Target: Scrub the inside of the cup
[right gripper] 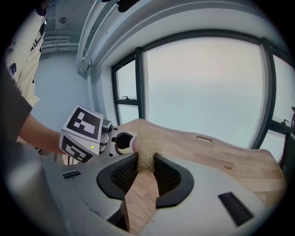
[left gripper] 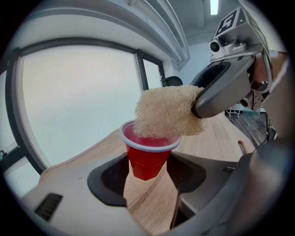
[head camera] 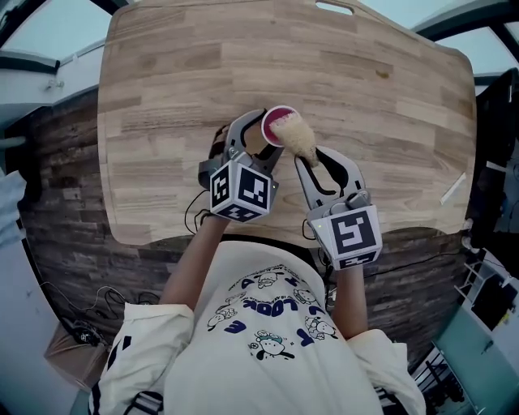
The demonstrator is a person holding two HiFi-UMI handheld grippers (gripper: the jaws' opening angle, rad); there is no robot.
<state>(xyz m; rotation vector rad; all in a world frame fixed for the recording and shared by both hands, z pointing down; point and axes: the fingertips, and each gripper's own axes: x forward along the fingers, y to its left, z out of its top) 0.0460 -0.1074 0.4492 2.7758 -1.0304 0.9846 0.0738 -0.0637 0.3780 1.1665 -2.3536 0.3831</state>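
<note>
A red plastic cup with a white rim is held above the wooden table, with my left gripper shut on its lower body. From overhead the cup opens upward between the left gripper jaws. A beige loofah sponge sits over the cup's mouth, its lower edge dipping past the rim. My right gripper is shut on the sponge, which sticks out beyond the jaws toward the cup. In the head view the right gripper reaches the sponge from the right.
The wooden table spreads out behind both grippers, with a handle slot at its far edge. A small white strip lies near the right edge. Dark floor and cables lie below the table's near edge.
</note>
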